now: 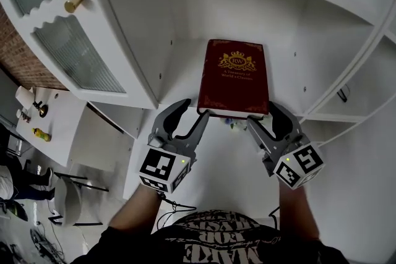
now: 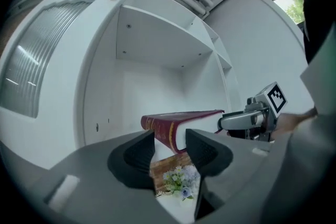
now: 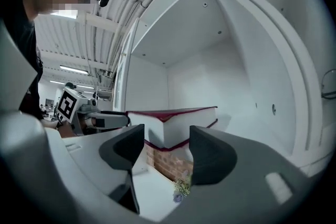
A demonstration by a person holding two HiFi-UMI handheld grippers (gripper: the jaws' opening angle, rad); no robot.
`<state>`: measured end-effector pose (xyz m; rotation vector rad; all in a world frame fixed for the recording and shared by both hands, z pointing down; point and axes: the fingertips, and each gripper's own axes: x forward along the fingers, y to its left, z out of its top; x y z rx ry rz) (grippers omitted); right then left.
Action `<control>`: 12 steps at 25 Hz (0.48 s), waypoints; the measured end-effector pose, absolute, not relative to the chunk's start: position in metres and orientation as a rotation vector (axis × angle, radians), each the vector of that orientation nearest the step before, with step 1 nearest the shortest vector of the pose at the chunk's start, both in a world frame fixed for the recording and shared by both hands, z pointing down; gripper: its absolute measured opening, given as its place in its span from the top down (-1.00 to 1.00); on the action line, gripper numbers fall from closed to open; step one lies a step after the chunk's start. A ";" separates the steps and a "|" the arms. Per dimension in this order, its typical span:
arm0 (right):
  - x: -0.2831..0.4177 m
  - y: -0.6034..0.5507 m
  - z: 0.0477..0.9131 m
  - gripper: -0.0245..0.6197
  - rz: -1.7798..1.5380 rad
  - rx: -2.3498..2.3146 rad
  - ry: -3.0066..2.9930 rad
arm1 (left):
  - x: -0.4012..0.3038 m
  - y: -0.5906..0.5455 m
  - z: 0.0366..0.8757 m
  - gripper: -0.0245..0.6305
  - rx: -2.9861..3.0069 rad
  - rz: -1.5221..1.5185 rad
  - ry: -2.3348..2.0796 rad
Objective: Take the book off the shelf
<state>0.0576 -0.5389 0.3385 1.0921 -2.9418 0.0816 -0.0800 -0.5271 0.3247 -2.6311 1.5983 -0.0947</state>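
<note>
Maroon book (image 1: 234, 77) lying flat on white shelf (image 1: 179, 52), at 12 o'clock of both tools, left gripper (image 1: 193, 109) jaws wide apart at book's 7 o'clock corner, right gripper (image 1: 265, 113) jaws wide apart at 5 o'clock corner, neither clamped.

On my left, a ribbed-glass cabinet door (image 1: 77, 55) with a brass knob (image 1: 73, 3), brick wall (image 1: 21, 62) beyond it. A white table (image 1: 62, 107) stands below; strip lights (image 3: 73, 69) glow overhead.
</note>
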 end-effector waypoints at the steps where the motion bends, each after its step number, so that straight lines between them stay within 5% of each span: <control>1: 0.055 -0.539 0.337 0.07 0.074 1.078 -2.946 | -0.079 -0.529 0.325 0.35 -2.642 -0.097 1.591; 12: 0.045 -0.530 0.335 0.05 0.129 1.008 -3.014 | -0.062 -0.527 0.328 0.25 -2.681 -0.117 1.509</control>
